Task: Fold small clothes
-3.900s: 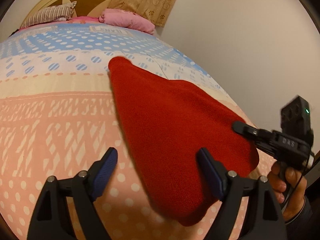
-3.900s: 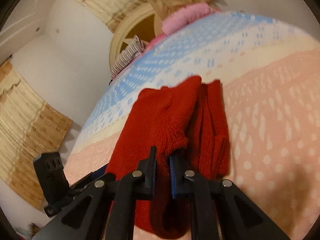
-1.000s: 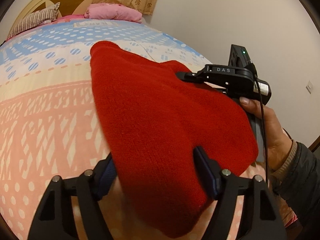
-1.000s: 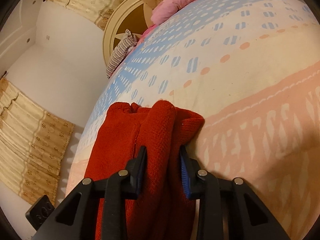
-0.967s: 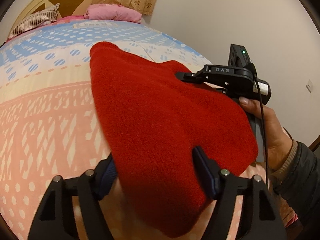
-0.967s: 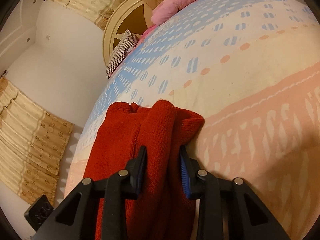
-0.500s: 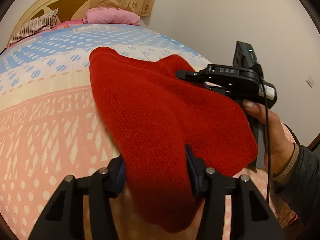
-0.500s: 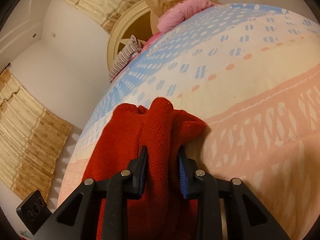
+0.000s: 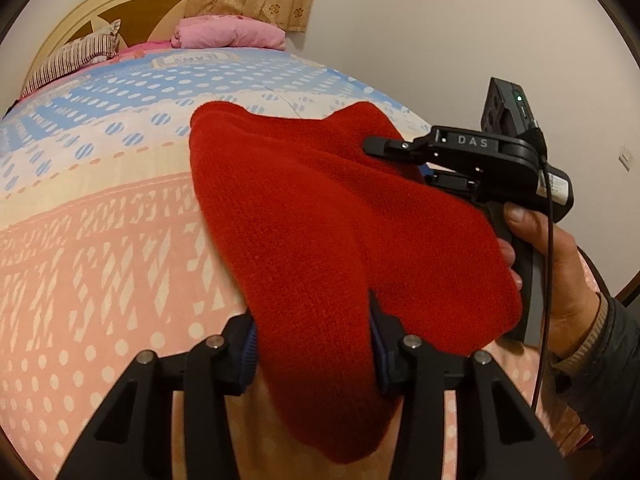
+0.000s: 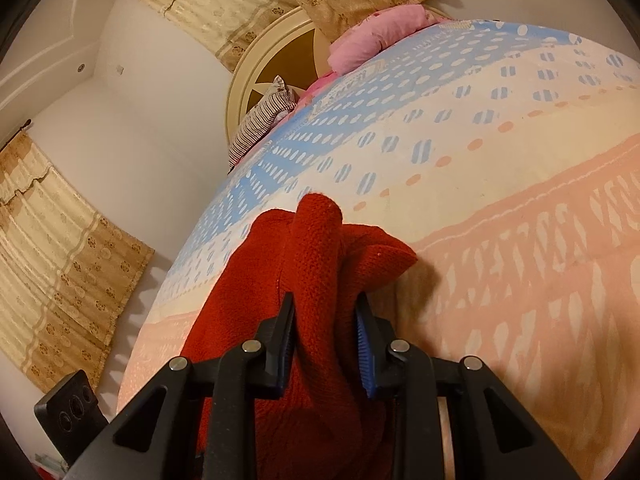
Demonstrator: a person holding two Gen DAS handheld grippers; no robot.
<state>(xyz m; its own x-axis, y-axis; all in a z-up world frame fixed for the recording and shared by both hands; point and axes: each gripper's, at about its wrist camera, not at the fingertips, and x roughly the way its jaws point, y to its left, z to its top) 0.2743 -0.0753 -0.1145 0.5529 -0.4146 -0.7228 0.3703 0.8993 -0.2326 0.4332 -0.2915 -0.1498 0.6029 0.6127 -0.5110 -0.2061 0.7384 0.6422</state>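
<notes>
A red knit garment (image 9: 320, 232) hangs bunched over the patterned bedspread (image 9: 100, 248). My left gripper (image 9: 312, 344) is shut on its near end, the cloth draped over and between the blue pads. My right gripper (image 10: 326, 320) is shut on a thick fold of the same garment (image 10: 316, 256) at its far end. In the left wrist view the right gripper (image 9: 384, 148) reaches in from the right, held by a hand (image 9: 556, 272), its fingers pinching the garment's far corner.
The bed runs back to a cream headboard (image 9: 132, 12) with a striped pillow (image 9: 76, 60) and a pink pillow (image 9: 228, 36). A plain wall (image 9: 440, 32) stands to the right of the bed. Beige curtains (image 10: 60, 248) hang on the left in the right wrist view.
My left gripper has closed from open onto the garment's near end. The right gripper still holds the far end, and the garment has lifted and bunched slightly.
</notes>
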